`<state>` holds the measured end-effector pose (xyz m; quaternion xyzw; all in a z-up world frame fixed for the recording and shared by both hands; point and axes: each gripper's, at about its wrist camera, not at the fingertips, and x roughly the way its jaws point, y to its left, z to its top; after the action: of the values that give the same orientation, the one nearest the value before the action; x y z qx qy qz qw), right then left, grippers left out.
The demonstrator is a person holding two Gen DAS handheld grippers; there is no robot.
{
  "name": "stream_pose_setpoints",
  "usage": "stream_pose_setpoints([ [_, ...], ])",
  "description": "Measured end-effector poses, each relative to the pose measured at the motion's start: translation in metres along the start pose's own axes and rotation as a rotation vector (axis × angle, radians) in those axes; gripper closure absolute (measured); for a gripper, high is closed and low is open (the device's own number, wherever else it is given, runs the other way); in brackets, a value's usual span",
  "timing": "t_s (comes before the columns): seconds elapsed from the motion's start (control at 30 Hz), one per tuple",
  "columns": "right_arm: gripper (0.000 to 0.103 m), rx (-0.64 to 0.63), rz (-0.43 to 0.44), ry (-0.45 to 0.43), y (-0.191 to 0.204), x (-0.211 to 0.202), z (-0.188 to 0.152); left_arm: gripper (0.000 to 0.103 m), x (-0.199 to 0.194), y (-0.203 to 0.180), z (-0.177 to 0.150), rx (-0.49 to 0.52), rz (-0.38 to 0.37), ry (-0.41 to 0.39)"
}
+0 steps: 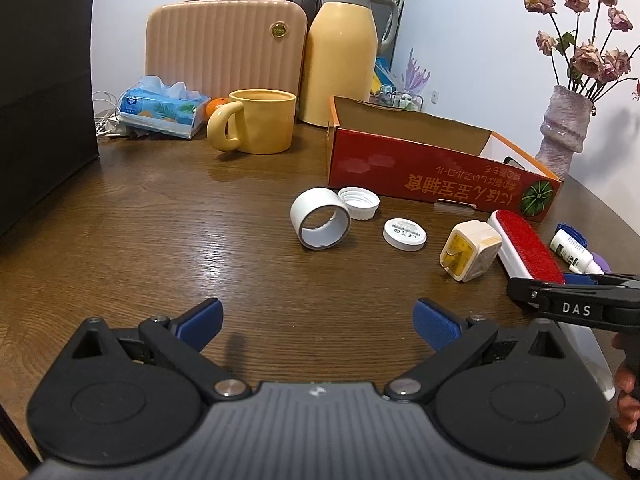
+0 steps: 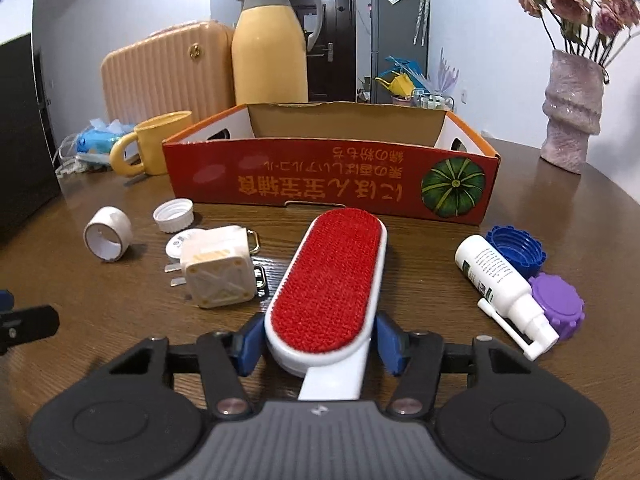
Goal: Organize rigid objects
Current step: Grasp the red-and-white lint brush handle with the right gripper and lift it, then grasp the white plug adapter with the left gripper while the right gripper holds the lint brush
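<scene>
On the dark wooden table [image 2: 540, 200], before the red cardboard box [image 2: 332, 176] near its far edge, the right gripper [image 2: 316, 346] clamps the lint brush [image 2: 332, 276]. Left gripper [image 1: 318, 324] hangs wide open, holding nothing. White walls, dark door [image 2: 332, 40] behind.

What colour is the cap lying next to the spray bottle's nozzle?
Purple cap, beside the spray bottle; clearest in the right wrist view.
</scene>
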<state>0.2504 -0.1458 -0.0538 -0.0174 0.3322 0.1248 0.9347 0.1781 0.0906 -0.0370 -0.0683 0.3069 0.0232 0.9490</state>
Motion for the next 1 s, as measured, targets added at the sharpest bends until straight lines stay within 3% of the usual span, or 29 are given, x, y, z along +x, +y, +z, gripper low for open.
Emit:
stream_pose_setpoints([
  [0.43, 0.046, 0.054, 0.031, -0.100, -0.023, -0.019, 0.001, 0.000, 0.000, -0.020, 0.006, 0.038, 0.002, -0.014],
  [1.0, 0.046, 0.109, 0.083, -0.187, -0.062, -0.028, 0.003, 0.000, 0.028, -0.106, 0.030, 0.107, 0.030, -0.023],
])
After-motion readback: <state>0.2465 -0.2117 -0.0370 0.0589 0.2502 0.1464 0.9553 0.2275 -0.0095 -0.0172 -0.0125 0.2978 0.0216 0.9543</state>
